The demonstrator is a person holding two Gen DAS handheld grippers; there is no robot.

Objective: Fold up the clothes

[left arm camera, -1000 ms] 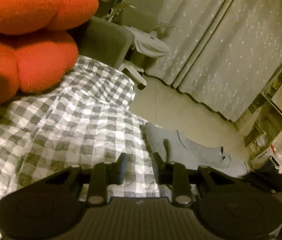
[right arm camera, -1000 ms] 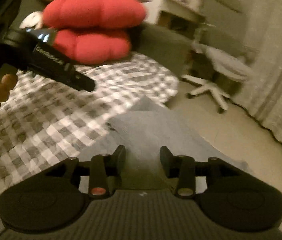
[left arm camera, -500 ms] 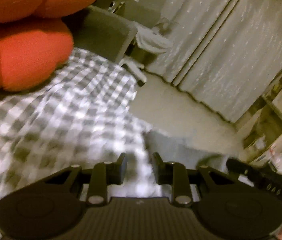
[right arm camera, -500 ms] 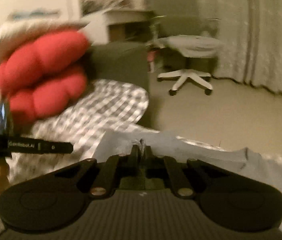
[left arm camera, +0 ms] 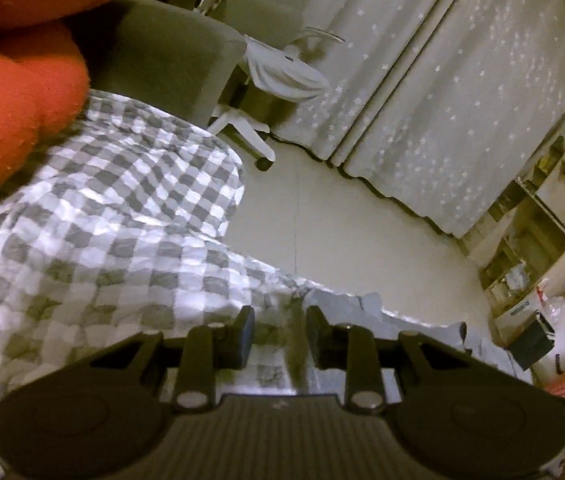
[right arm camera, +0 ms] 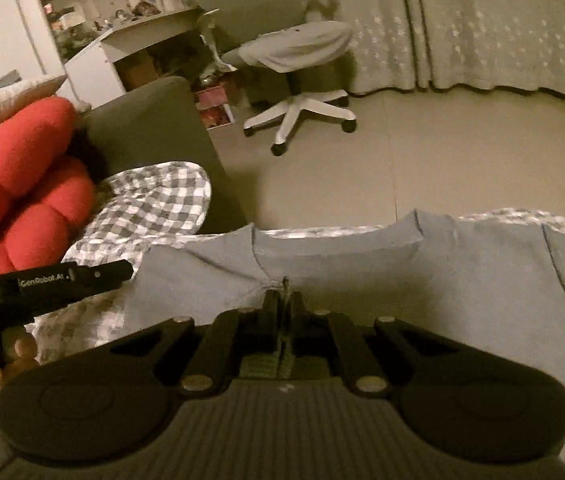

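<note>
A grey-blue T-shirt [right arm camera: 422, 276] lies spread on the checkered bedspread [right arm camera: 154, 204], its collar toward the bed's far edge. My right gripper [right arm camera: 284, 300] is shut on a pinch of the T-shirt's fabric just below the collar. The left gripper [right arm camera: 82, 276] shows at the left of the right wrist view, held by a hand over the bedspread beside the shirt's sleeve. In the left wrist view my left gripper [left arm camera: 278, 318] stands open above the bedspread [left arm camera: 102, 224], with the T-shirt's edge [left arm camera: 366, 308] just right of its fingers.
A red-orange knotted cushion [right arm camera: 14, 184] rests at the head of the bed against a grey headboard [right arm camera: 150, 120]. A white swivel chair [right arm camera: 298, 80] draped with cloth stands on the bare floor before the curtains [left arm camera: 462, 92]. Cluttered shelves [left arm camera: 542, 240] line the right side.
My right gripper went from open to shut on the T-shirt and swung right along the shirt. The left gripper shifted toward the bed's edge, staying open.
</note>
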